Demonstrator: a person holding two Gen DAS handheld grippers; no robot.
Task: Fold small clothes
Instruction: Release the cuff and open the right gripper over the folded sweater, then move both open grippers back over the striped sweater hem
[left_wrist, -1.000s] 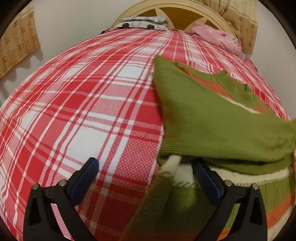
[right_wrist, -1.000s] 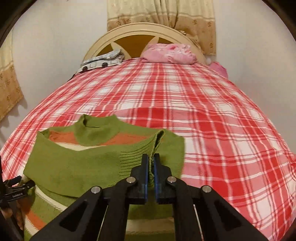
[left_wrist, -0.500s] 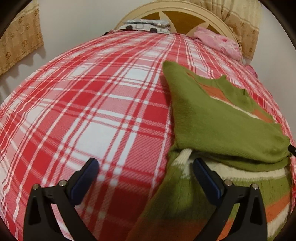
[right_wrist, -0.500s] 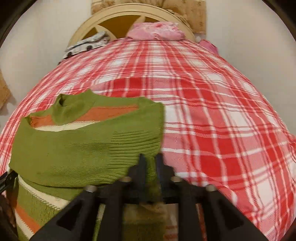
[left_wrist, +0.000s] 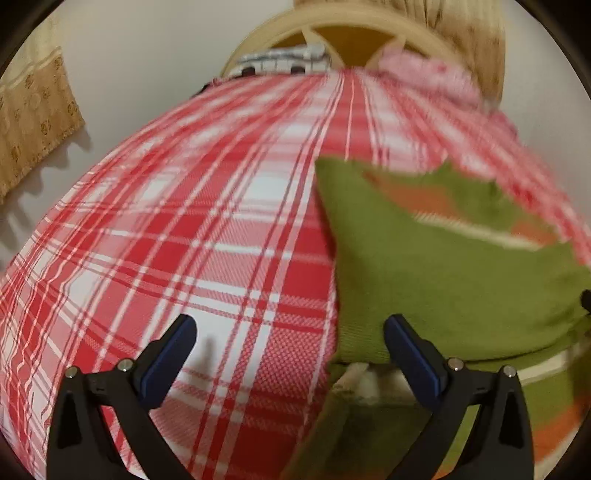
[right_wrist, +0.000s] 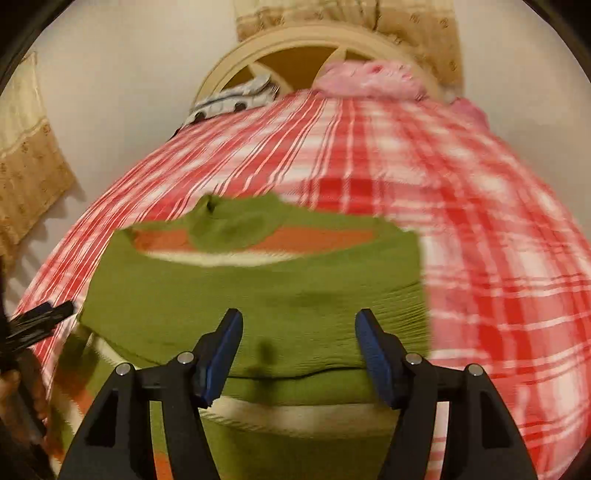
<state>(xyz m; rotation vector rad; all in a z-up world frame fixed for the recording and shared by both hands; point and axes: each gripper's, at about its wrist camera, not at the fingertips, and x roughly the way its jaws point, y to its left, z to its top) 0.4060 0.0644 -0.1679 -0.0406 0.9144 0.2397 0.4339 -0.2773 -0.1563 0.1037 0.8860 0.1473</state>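
Green sweater (right_wrist: 258, 295) on plaid bedspread (left_wrist: 184, 240), both grippers released.

Right gripper (right_wrist: 299, 354): fingers spread and opening above the folded-over green sleeve, pinching nothing. Left gripper (left_wrist: 291, 354): fingers spread wide at the sweater's left edge, pinching nothing.

The sweater (right_wrist: 258, 295) lay on the bedspread (right_wrist: 461, 221), near its foot end. Behind the sweater, at the headboard (right_wrist: 295, 40), a pillow (right_wrist: 369, 77) lay right of folded cloth (right_wrist: 236, 99).
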